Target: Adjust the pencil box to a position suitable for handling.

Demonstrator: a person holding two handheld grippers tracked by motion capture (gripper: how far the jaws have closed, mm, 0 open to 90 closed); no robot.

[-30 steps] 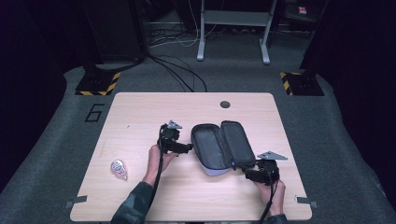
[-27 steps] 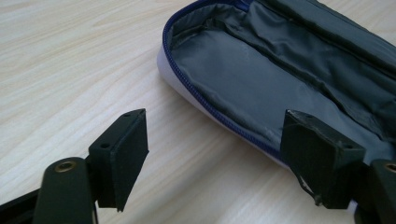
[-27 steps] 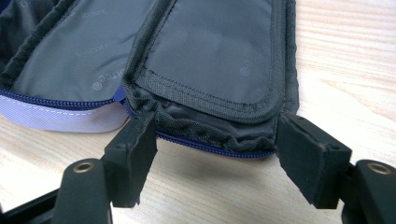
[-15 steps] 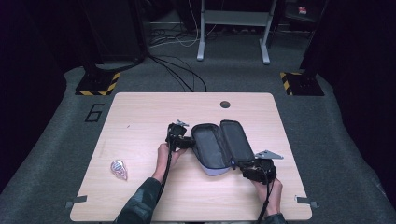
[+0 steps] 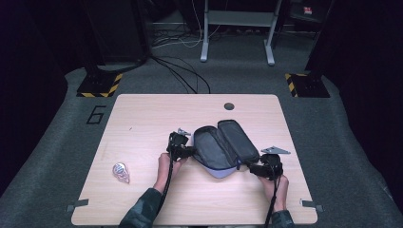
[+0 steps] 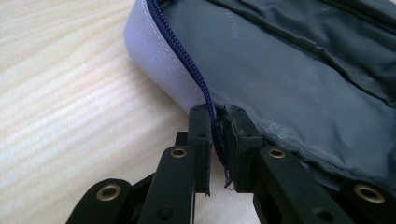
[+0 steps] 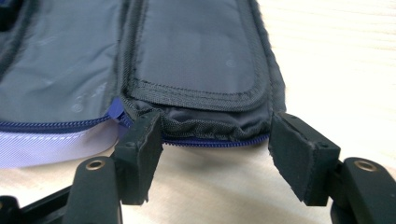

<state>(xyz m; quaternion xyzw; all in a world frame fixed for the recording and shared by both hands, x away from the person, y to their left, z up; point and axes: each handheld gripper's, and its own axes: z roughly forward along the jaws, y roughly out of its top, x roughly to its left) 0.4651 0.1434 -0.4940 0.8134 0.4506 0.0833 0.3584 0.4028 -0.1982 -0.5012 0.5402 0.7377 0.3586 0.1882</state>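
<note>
An open zip case [image 5: 223, 147], lilac outside with dark grey lining and a blue zipper, lies flat in the middle of the wooden table [image 5: 142, 118]. My left gripper [image 5: 189, 151] is at its left rim. In the left gripper view it [image 6: 217, 140] is shut on the zipper edge of the case [image 6: 289, 84]. My right gripper [image 5: 252, 167] is at the near right end. In the right gripper view it [image 7: 218, 140] straddles the end of the lid half [image 7: 196, 56]; its jaws have just been closing a little, and the right pad [image 7: 292, 149] still stands clear of the fabric.
A small shiny wrapped item [image 5: 120, 172] lies near the table's front left. A dark round hole [image 5: 229, 106] sits at the back edge. Cables and stand feet cover the floor beyond the table.
My left gripper has moved right to the case's rim and shut on the zipper edge. My right gripper has edged in towards the lid's end.
</note>
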